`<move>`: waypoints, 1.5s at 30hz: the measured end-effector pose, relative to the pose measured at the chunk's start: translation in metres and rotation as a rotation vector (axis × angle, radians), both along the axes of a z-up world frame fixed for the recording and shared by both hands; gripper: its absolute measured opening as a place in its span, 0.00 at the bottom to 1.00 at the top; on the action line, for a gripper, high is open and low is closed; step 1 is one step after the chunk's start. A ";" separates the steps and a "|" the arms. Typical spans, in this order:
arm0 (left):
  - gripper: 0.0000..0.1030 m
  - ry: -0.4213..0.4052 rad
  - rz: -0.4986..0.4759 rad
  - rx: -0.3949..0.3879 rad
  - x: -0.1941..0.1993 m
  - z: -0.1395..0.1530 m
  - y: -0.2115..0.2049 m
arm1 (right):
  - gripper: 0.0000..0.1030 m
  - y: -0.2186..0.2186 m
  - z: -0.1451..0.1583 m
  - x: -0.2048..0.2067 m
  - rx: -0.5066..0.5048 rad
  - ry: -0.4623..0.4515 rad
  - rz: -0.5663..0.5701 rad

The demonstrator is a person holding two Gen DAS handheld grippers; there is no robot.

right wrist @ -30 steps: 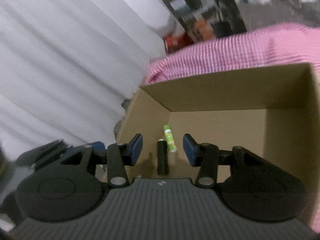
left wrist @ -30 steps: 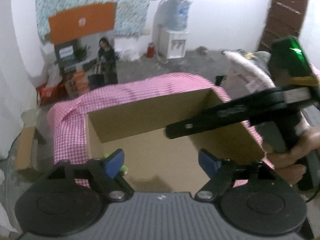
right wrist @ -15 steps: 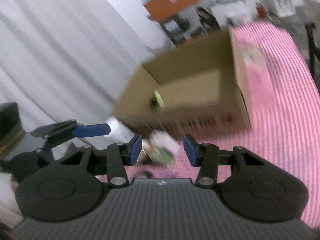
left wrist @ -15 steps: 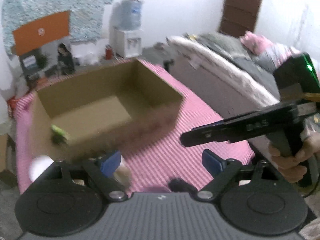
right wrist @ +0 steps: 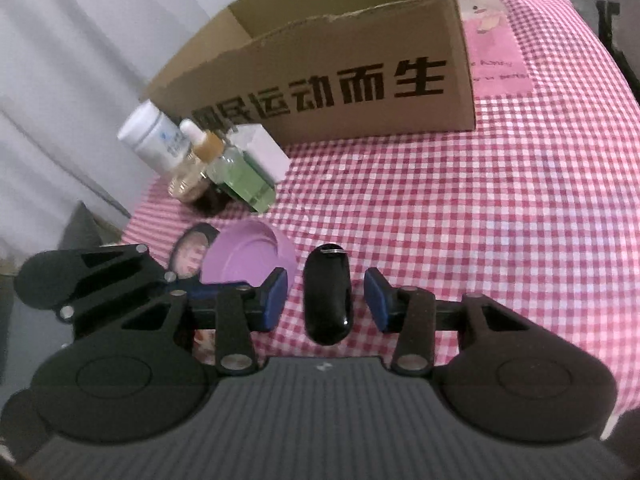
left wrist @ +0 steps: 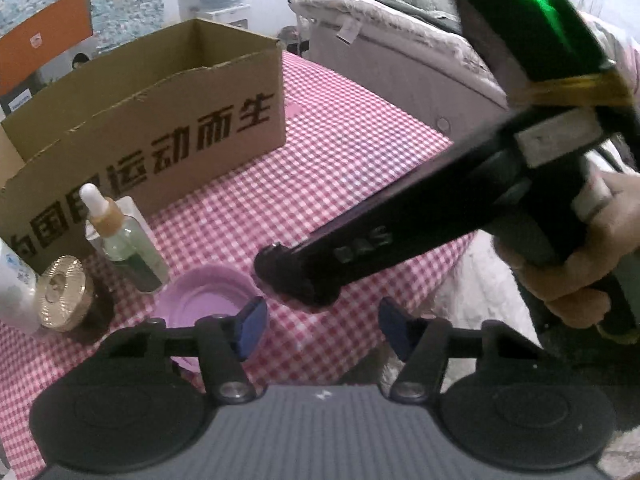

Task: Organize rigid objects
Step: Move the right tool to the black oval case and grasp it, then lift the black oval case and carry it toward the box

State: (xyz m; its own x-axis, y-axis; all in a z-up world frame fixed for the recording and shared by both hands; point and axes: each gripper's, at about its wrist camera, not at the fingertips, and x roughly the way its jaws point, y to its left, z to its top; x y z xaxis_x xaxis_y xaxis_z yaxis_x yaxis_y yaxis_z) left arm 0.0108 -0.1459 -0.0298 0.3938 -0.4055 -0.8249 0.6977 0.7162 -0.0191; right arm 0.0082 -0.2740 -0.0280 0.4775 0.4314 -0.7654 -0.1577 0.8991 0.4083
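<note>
A brown cardboard box (right wrist: 352, 72) with black Chinese print stands on the pink checked cloth; it also shows in the left wrist view (left wrist: 160, 120). A black key fob (right wrist: 327, 294) lies on the cloth between the fingers of my open right gripper (right wrist: 326, 300), untouched. My left gripper (left wrist: 318, 328) is open and empty, low over the cloth beside a purple lid (left wrist: 208, 300), which also shows in the right wrist view (right wrist: 248, 256). The right gripper's body (left wrist: 400, 232) crosses the left wrist view.
Left of the box stand a green dropper bottle (right wrist: 236, 172), a gold-capped jar (left wrist: 64, 292), a white box (right wrist: 266, 152) and a white bottle (right wrist: 152, 136). A small round mirror (right wrist: 192, 252) lies by the lid. A bed (left wrist: 400, 32) stands past the table's right edge.
Both grippers have pulled back out of the box and dropped low over the cloth in front of it. The right gripper now straddles the black key fob.
</note>
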 end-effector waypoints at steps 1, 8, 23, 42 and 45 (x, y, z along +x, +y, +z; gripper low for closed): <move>0.59 -0.003 -0.006 0.001 -0.001 -0.001 -0.001 | 0.35 0.003 -0.002 0.002 -0.015 0.001 0.009; 0.59 -0.003 -0.038 -0.002 -0.002 -0.005 -0.011 | 0.22 0.007 -0.001 0.006 -0.022 0.002 0.022; 0.47 0.041 -0.001 0.046 0.024 -0.027 -0.028 | 0.14 -0.050 -0.011 -0.011 0.155 0.060 -0.164; 0.33 0.033 0.039 0.031 0.037 -0.033 -0.024 | 0.18 -0.070 -0.018 -0.008 0.433 0.088 -0.191; 0.33 0.039 0.034 0.032 0.039 -0.033 -0.023 | 0.20 -0.078 -0.013 -0.012 0.372 0.095 -0.229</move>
